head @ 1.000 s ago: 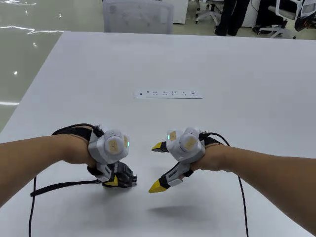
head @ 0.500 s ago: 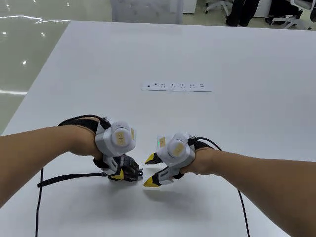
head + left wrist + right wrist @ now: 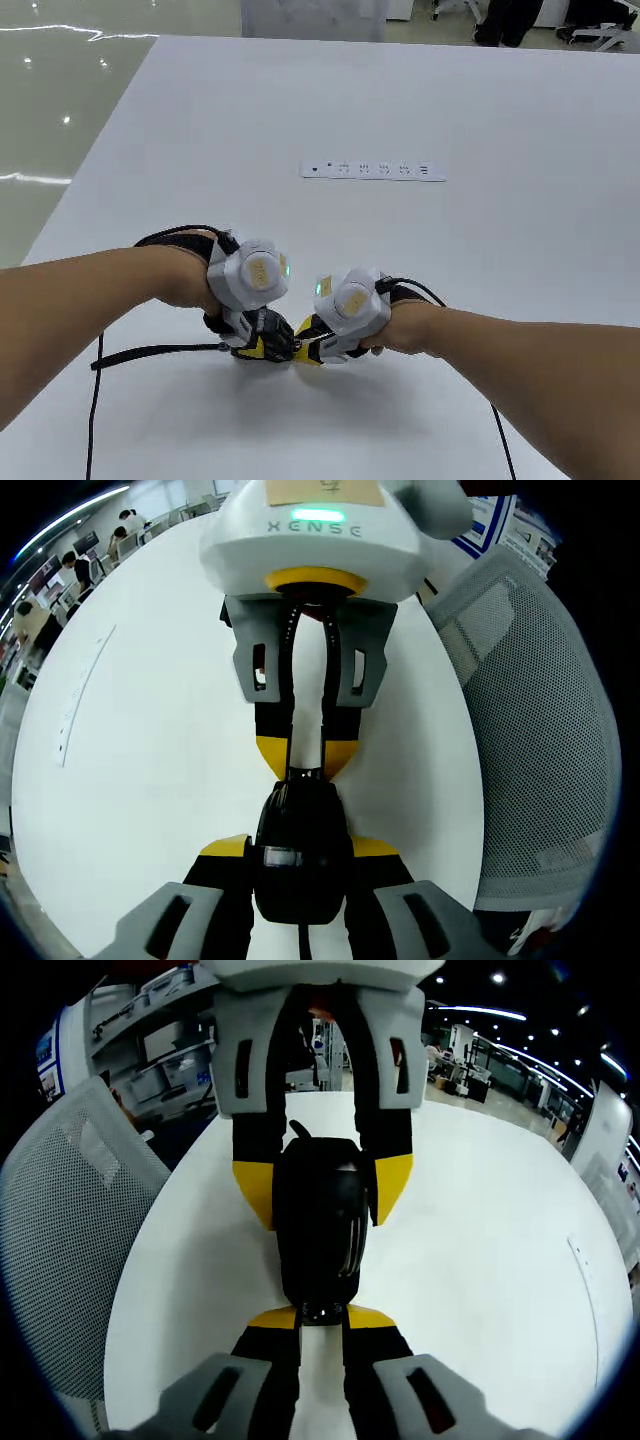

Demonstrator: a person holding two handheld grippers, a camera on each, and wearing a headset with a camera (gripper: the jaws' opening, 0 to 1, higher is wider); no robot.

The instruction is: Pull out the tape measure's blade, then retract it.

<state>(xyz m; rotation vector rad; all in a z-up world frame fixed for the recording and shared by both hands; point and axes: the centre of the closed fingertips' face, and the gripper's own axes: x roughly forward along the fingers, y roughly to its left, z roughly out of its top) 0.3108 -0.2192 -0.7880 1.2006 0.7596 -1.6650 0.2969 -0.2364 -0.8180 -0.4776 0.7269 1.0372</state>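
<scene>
Low over the near part of the white desk (image 3: 450,100), the left gripper (image 3: 300,852) has its jaws clamped on the case of the black tape measure (image 3: 300,815). The right gripper (image 3: 320,1318) has its jaws pinched narrow on the end hook (image 3: 303,773) at the case mouth; a good pull, I judge, runs straight along the blade with the case held firm. The head view adds the power strip (image 3: 372,170) farther up the desk, while the left gripper view shows that pinch close up.
</scene>
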